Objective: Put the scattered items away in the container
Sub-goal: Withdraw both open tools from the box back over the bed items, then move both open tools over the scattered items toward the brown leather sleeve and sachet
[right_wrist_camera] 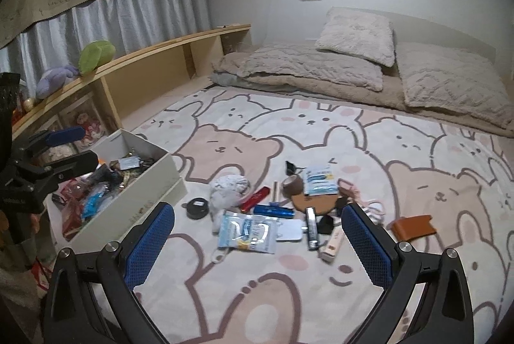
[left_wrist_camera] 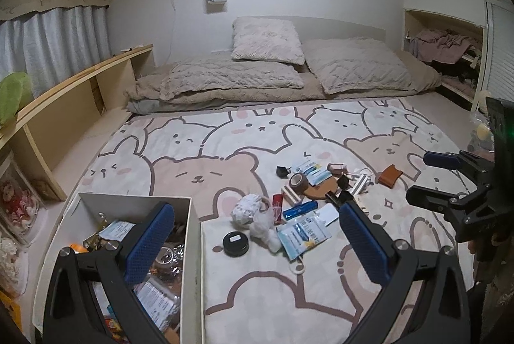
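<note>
On the animal-print rug, I hold my left gripper (left_wrist_camera: 253, 244) and right gripper (right_wrist_camera: 257, 234) spread wide and empty above the scattered items (right_wrist_camera: 273, 209). The white container (right_wrist_camera: 135, 202) sits left, part-filled. I judge I'm between picks; next, drop onto the nearest blue packet (right_wrist_camera: 247, 233).

A home bedroom: far off, pillows (left_wrist_camera: 268, 40) lie on a folded futon (left_wrist_camera: 282, 86), a cartoon bear rug (left_wrist_camera: 257, 151) covers the floor, curtains (right_wrist_camera: 112, 19) hang left above a low wooden shelf (right_wrist_camera: 135, 67).
</note>
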Demonstrator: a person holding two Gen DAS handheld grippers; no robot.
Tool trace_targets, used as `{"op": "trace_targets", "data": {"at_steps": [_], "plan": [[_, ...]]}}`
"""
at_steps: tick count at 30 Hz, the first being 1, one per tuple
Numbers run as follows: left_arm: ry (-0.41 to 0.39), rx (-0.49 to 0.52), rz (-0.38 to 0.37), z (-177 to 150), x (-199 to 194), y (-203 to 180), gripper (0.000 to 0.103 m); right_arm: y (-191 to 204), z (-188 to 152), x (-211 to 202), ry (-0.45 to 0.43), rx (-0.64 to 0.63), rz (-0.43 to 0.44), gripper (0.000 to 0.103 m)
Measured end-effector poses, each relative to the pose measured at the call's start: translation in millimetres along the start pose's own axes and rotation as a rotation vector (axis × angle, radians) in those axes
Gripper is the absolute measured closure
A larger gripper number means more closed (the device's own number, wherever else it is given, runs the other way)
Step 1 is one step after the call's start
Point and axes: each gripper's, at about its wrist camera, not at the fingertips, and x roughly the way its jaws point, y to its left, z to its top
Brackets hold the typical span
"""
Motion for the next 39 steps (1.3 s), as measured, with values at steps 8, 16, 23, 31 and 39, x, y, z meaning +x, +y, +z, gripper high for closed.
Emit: {"op": "trace_targets", "data": {"at_steps": [8, 16, 23, 31, 39], "plan": [[-0.029, 0.001, -0.008, 2.1, 7.7, -13.7, 0.000, -25.5, -2.1, -5.6, -0.022, 0.042, -0.018, 0.000], [-0.066, -0.030, -0.016, 1.7, 14.1, -17.5, 0.000, -40.5, -7.8, -6.4, -0.039, 0.057, -0.022, 0.000], [-0.053, -0.048, -0.035, -3.4, 29.3, -24.7, 0.000, -56.2, -16.8, -3.6, -0.041, 0.066, -0.040, 0.000], [-0.026, -0.058, -0.057, -10.5, 52.7, -36.3, 0.000, -72.6, -30.8, 6.1, -0.029, 0.069, -0.061, 0.000], [-0.003, -0.099, -0.053, -20.0, 77.6, -39.5, 0.000, -89.0, -43.4, 21.5, 0.012, 0.077, -0.070, 0.000]]}}
